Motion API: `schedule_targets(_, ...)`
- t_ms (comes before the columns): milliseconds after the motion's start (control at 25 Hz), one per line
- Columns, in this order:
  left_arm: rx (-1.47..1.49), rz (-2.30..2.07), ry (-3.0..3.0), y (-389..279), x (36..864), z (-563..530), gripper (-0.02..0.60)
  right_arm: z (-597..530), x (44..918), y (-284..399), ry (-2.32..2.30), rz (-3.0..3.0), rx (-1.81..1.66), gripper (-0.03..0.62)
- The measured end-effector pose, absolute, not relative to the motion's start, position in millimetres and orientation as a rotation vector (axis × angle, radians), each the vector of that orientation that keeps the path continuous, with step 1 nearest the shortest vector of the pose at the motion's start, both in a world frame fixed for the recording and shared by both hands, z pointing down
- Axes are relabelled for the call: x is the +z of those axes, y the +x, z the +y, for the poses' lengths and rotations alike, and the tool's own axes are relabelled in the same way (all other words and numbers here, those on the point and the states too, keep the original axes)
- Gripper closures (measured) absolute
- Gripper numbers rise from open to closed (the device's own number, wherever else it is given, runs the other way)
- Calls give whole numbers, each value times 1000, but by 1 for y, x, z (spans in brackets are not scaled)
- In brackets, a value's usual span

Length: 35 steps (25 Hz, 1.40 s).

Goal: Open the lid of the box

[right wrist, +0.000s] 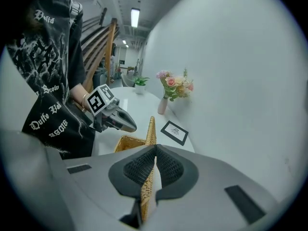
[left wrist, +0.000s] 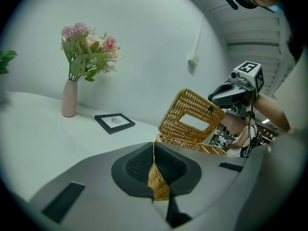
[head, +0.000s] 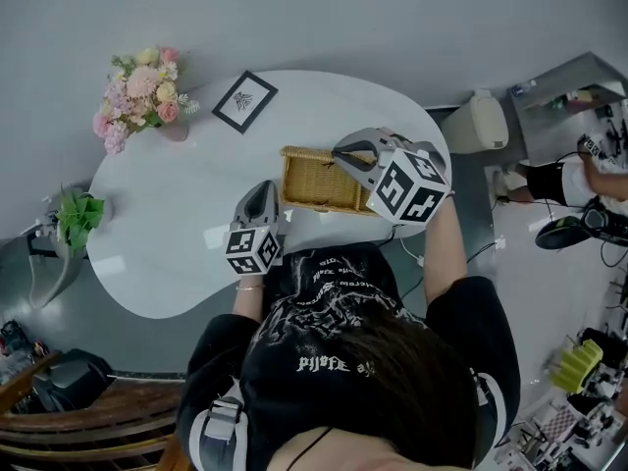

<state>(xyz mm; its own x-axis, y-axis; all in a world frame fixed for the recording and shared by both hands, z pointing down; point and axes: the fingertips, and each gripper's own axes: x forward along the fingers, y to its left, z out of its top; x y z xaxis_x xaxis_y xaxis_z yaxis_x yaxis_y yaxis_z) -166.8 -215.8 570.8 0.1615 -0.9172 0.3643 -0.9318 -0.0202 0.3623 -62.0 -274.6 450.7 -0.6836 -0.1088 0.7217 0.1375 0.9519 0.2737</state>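
Observation:
A wicker box [head: 312, 186] stands in the middle of the white table [head: 167, 234]. Its lid [left wrist: 191, 115] is lifted and tilts up on its far side; it shows edge-on [right wrist: 150, 131] in the right gripper view. My right gripper [right wrist: 155, 150] is shut on the lid's free edge and hangs over the box [head: 351, 155]. At the box's near left corner, my left gripper [left wrist: 154, 150] is shut on the wicker rim [left wrist: 158, 179], low by the table [head: 261, 192]. The inside of the box is mostly hidden.
A pink vase of flowers [head: 143, 92] and a black picture frame [head: 244, 101] stand at the table's far side. A green plant [head: 78, 215] sits at the left end. A white bin [head: 479, 122] stands off the right edge.

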Motion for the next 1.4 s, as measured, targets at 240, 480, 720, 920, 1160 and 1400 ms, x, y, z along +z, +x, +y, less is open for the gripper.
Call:
schedule_targets(240,23,-1751,1904,-165,569,-219,557,-304,442,-61,-28,-2275,-421,560)
schedule_targets(480,24,-1765,1883,-166,570,-225,557,-334,445,-63,-50,-2276,-398,560)
schedule_targets(720,49,-1795,1836,-173,574,-231,557,-365,455,-67,-54,-2266,-370,560)
schedule_targets(920,68,-1785,1820,-171,578,-240,557,-392,470,-68,-68,-2313,-254,560)
schedule_targets(1160,106,-1779,1794,-169,584,-250,557,-425,503,-70,-69,-2333,-100,559)
schedule_targets(1400,120,-1801,1743,-179,589,-255,557,-448,541,-73,-110,-2318,62,559)
